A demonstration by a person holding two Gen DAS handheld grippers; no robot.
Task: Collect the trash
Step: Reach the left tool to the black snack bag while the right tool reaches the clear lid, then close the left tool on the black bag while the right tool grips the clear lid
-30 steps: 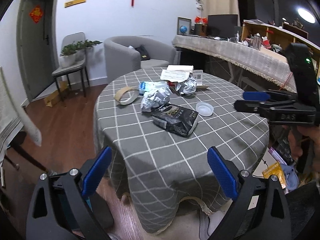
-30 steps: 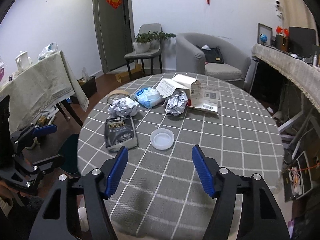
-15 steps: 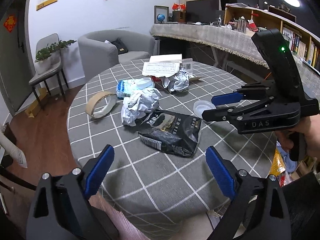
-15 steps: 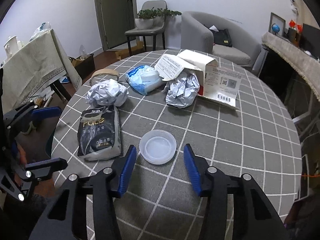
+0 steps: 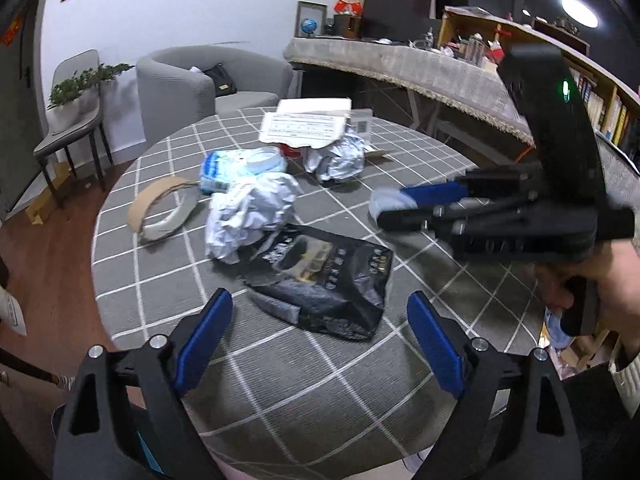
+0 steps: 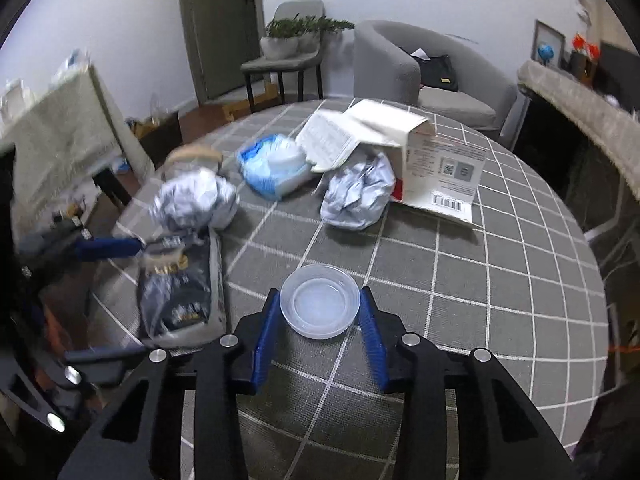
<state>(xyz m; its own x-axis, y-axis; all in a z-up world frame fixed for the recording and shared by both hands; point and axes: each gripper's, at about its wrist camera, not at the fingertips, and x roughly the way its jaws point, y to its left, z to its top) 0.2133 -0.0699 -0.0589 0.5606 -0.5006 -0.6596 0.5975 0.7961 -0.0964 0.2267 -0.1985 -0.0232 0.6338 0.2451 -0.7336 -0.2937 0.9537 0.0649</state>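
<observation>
On a round table draped in grey checked cloth (image 6: 480, 280), litter lies in a loose cluster: a flattened black printed foil pouch (image 5: 320, 276), two crumpled balls of silvery-white paper (image 5: 248, 212) (image 6: 356, 196), a blue-and-white plastic wrapper pack (image 6: 276, 164), a torn brown cardboard tape ring (image 5: 160, 212) and an opened white cardboard box with a barcode label (image 6: 432, 164). Behind the table stand a grey armchair (image 6: 420, 68) and a grey chair bearing a potted green plant (image 6: 300, 32).

The right gripper (image 6: 320, 320) has its blue-padded jaws narrowed around a shallow round translucent plastic lid (image 6: 320, 300), which sits flat on the cloth, open side up, at the near middle of the table; each pad stands at or just beside the rim (firm contact cannot be told).

The left gripper (image 5: 316, 328) hangs with jaws wide apart and empty above the near end of the black pouch, whose long axis runs away from that gripper toward the nearer paper ball, which touches its far end.
</observation>
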